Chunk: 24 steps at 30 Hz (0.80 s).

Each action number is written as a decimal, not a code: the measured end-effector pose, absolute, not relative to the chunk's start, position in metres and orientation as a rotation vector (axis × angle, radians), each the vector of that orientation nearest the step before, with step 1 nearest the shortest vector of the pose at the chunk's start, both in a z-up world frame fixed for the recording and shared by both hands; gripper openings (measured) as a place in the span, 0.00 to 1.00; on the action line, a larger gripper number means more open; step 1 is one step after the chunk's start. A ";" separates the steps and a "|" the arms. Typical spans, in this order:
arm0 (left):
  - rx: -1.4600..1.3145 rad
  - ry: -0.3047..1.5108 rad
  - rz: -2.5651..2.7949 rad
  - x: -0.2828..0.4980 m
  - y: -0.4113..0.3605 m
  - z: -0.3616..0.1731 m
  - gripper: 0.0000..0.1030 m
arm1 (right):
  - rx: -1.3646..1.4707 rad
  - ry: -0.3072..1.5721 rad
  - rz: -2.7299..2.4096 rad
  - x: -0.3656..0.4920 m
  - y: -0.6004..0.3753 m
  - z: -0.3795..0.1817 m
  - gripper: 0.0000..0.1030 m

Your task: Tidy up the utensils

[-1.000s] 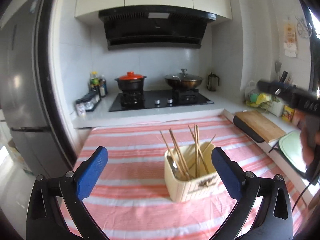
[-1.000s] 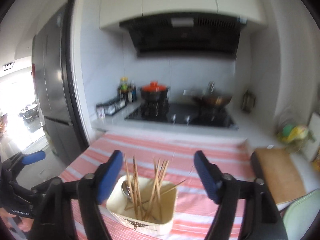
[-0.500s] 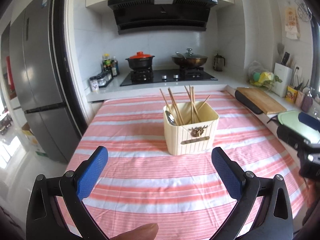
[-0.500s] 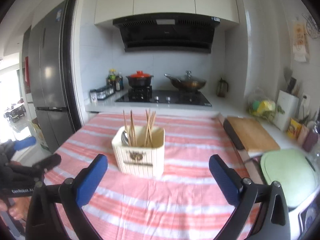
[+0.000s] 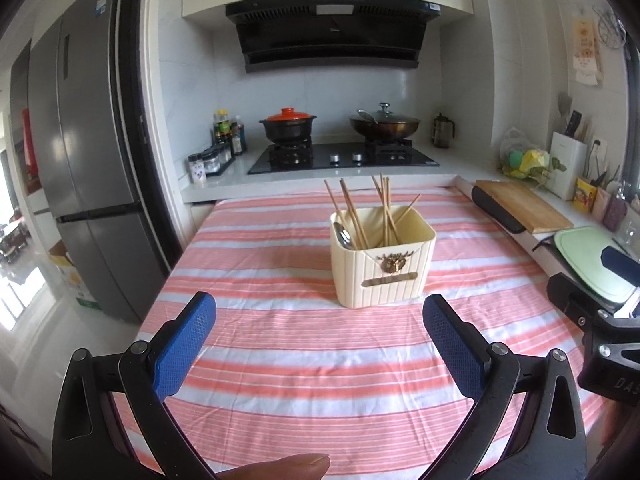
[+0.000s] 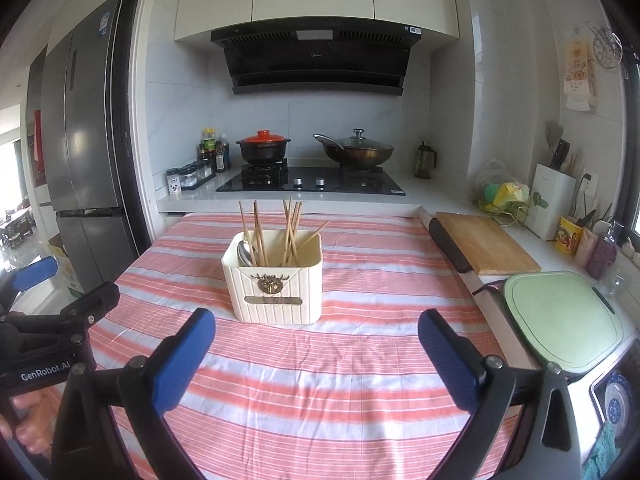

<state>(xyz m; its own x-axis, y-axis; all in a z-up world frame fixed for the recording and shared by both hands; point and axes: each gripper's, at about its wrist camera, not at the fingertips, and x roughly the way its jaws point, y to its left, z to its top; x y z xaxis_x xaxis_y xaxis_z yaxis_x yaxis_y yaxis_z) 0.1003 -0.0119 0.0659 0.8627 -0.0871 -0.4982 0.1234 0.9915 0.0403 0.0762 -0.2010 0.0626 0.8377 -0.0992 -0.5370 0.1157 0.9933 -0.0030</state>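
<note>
A cream ribbed utensil holder (image 5: 382, 258) (image 6: 276, 280) stands on the pink-and-white striped tablecloth (image 5: 304, 344) (image 6: 352, 360). Several wooden chopsticks (image 5: 384, 210) (image 6: 290, 230) lean inside it, beside a metal spoon (image 5: 345, 236) (image 6: 244, 252). My left gripper (image 5: 320, 340) is open and empty, hovering short of the holder. My right gripper (image 6: 316, 344) is likewise open wide with nothing between its fingers, and the holder sits beyond it, slightly left. Each gripper shows at the edge of the other's view.
Behind the table is a counter with a gas hob (image 5: 344, 156), a red-lidded pot (image 5: 287, 126) and a lidded wok (image 5: 385, 124). A wooden cutting board (image 6: 484, 242) and a green board (image 6: 560, 320) lie on the right. A fridge (image 5: 88, 160) stands left.
Both grippers drew back from the holder and sank toward the table's near edge, so the holder looks farther off. The right gripper's jaws widened. A fingertip came into the left view's bottom.
</note>
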 end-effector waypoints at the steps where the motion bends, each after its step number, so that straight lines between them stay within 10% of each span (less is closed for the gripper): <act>1: 0.071 0.519 -0.114 0.099 -0.012 0.066 1.00 | 0.027 0.566 -0.115 0.076 -0.200 0.063 1.00; 24: 0.050 0.596 -0.099 0.113 -0.008 0.050 1.00 | 0.015 0.624 -0.132 0.077 -0.195 0.054 1.00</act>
